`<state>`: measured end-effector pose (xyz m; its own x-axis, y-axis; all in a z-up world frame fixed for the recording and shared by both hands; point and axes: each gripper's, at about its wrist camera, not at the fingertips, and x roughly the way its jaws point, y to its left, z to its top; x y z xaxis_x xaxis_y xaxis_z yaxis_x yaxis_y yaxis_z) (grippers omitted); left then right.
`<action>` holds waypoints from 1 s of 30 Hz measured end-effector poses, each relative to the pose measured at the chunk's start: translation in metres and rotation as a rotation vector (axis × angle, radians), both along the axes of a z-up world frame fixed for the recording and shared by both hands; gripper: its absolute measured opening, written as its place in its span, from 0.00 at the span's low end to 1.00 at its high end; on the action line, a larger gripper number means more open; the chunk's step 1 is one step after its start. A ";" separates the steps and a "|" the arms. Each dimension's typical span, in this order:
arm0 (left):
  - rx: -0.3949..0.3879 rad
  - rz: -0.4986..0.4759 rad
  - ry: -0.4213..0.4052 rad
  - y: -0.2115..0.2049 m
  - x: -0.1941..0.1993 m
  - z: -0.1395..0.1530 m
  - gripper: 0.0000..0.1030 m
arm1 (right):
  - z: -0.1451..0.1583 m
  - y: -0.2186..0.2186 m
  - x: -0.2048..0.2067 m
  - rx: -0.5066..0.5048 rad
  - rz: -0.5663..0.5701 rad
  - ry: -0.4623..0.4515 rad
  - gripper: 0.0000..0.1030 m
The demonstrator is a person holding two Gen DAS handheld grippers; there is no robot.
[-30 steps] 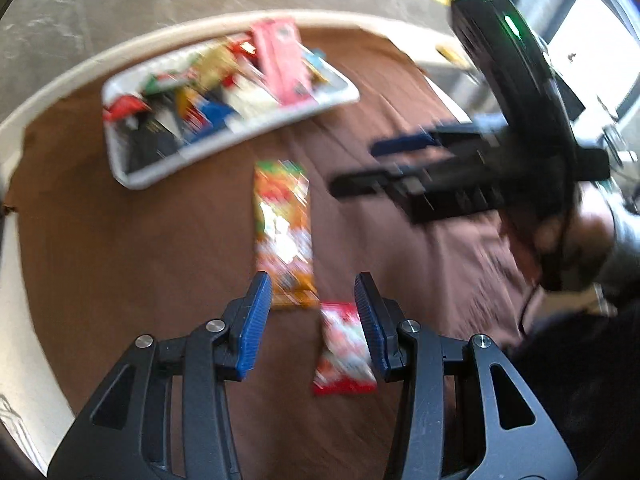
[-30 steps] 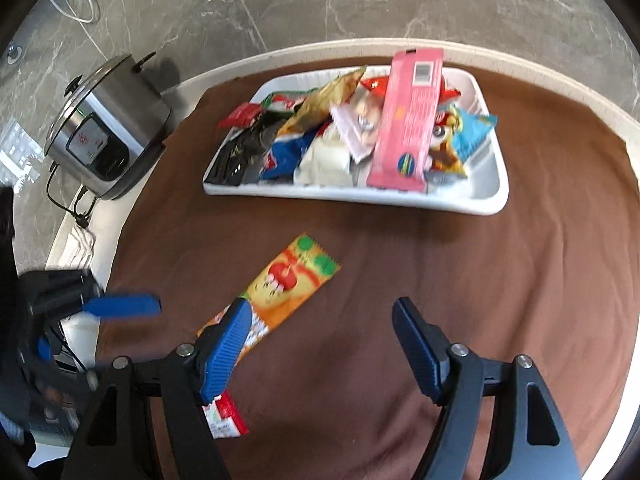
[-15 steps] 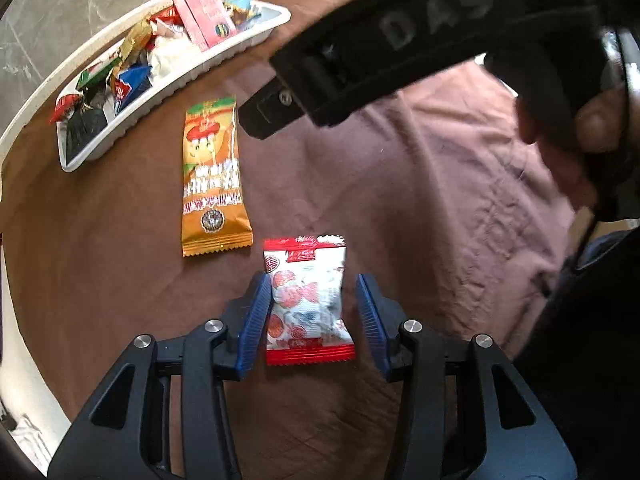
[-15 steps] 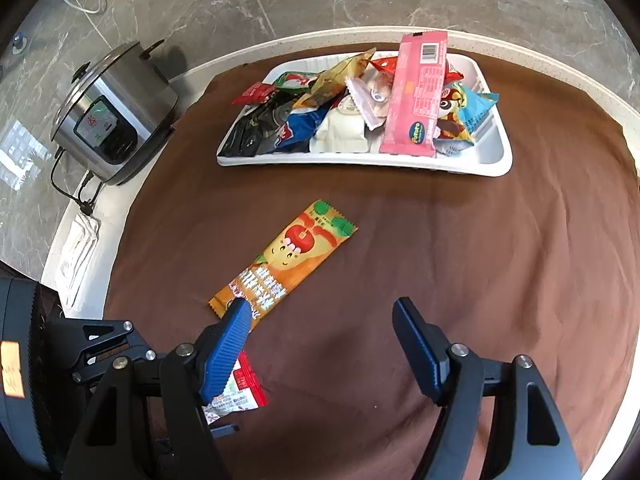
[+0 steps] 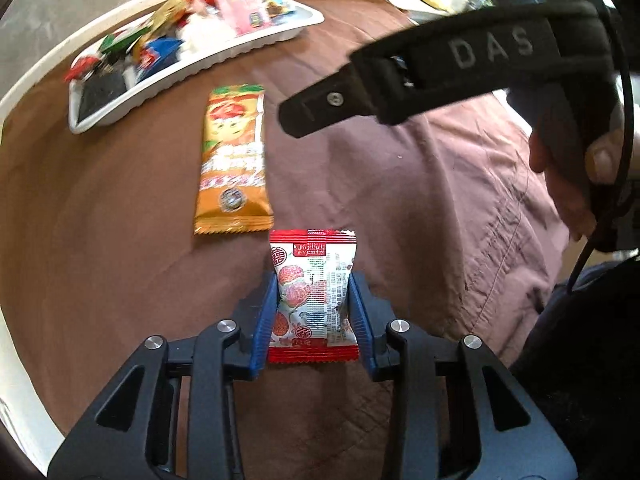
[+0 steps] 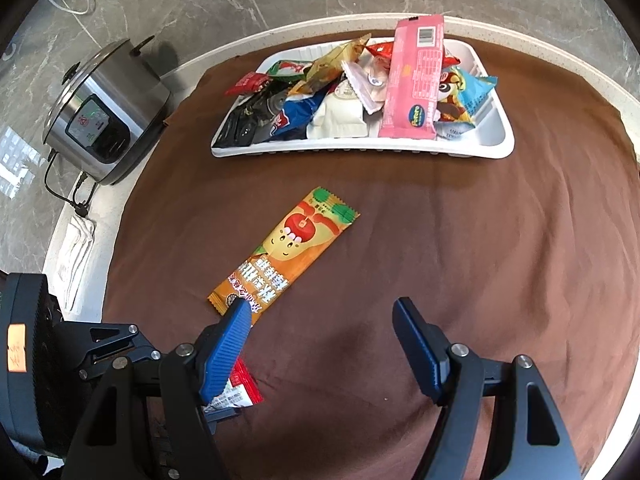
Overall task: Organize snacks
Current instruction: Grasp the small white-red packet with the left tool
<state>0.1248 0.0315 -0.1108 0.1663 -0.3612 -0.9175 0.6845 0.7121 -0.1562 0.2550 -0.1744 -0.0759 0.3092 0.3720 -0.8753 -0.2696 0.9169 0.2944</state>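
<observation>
At lower centre of the left wrist view, the left gripper (image 5: pixel 313 312) is closing its jaws on the red-and-white snack packet (image 5: pixel 313 294), whose long axis runs along the fingers toward the white tray (image 5: pixel 192 66) at upper left, while the right gripper (image 6: pixel 324 348) hangs apart, empty.

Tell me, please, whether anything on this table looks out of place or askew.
Two snacks lie outside the white tray: an orange packet askew on the brown cloth, and a red-and-white packet between the closing left gripper fingers.
</observation>
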 end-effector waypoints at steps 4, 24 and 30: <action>-0.017 0.037 0.010 0.018 0.005 0.003 0.32 | -0.002 0.010 0.008 -0.004 -0.002 0.014 0.74; -0.048 0.134 -0.009 0.056 0.018 0.008 0.32 | -0.027 0.091 0.036 -0.240 0.118 -0.017 0.75; -0.056 0.152 -0.010 0.052 0.019 0.013 0.32 | -0.024 0.093 0.028 -0.273 0.186 -0.086 0.46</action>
<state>0.1434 0.0831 -0.0976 0.2323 -0.3820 -0.8945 0.5715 0.7977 -0.1923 0.2834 -0.0812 -0.1001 0.3350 0.1844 -0.9240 -0.4529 0.8915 0.0137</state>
